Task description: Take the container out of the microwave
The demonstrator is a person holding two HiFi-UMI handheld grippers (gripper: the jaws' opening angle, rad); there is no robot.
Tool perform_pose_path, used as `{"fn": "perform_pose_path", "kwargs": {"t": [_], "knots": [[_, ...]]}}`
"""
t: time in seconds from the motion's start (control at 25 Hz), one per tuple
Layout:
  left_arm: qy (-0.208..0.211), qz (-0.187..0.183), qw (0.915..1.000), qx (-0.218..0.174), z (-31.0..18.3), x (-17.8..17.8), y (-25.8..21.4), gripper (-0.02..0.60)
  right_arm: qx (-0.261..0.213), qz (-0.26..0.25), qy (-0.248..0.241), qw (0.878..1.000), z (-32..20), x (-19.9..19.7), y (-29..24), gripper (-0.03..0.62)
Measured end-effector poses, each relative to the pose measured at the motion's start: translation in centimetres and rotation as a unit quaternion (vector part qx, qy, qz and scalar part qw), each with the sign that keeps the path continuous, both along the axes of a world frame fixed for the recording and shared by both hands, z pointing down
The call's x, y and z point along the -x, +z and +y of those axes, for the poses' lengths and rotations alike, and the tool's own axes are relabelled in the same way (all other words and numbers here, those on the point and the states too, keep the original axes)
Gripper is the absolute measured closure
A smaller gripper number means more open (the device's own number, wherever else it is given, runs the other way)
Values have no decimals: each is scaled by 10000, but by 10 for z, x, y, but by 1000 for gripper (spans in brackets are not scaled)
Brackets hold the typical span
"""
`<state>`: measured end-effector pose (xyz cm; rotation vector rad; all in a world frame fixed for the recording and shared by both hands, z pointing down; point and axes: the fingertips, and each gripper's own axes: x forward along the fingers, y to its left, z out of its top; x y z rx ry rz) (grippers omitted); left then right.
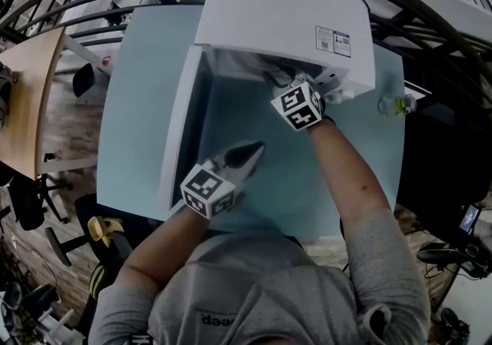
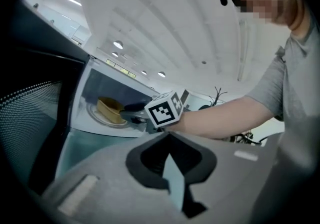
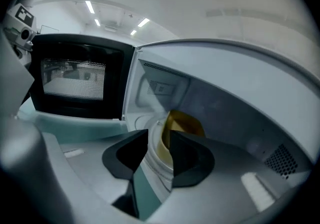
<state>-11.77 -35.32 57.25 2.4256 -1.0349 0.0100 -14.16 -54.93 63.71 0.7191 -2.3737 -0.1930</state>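
Observation:
The white microwave (image 1: 284, 13) stands on a pale blue table (image 1: 138, 105) with its door (image 1: 181, 128) swung open to the left. Inside, a yellow container (image 3: 185, 123) sits on the glass turntable (image 3: 150, 165); the left gripper view also shows the container (image 2: 110, 110). My right gripper (image 3: 159, 135) reaches into the cavity mouth, its jaws open just short of the container's near rim, pads not touching it. In the head view the right gripper (image 1: 275, 77) is at the opening. My left gripper (image 1: 250, 153) hovers over the table before the door, shut and empty.
A small bottle (image 1: 396, 104) stands on the table right of the microwave. A wooden desk (image 1: 31, 97) and chairs lie beyond the table's left edge. The open door walls off the left side of the cavity.

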Motion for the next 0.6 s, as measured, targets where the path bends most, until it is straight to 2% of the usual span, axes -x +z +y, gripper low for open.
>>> {"fn": "perform_pose_path", "kwargs": {"t": [0.28,0.6], "knots": [[80,52,10000,29,6,2,8,555,-253,646,-232,9973,-11,2,17,464],[137,113,9998,23,7,1,10,555,-358,1122,-463,9920,-18,10,32,464]]}}
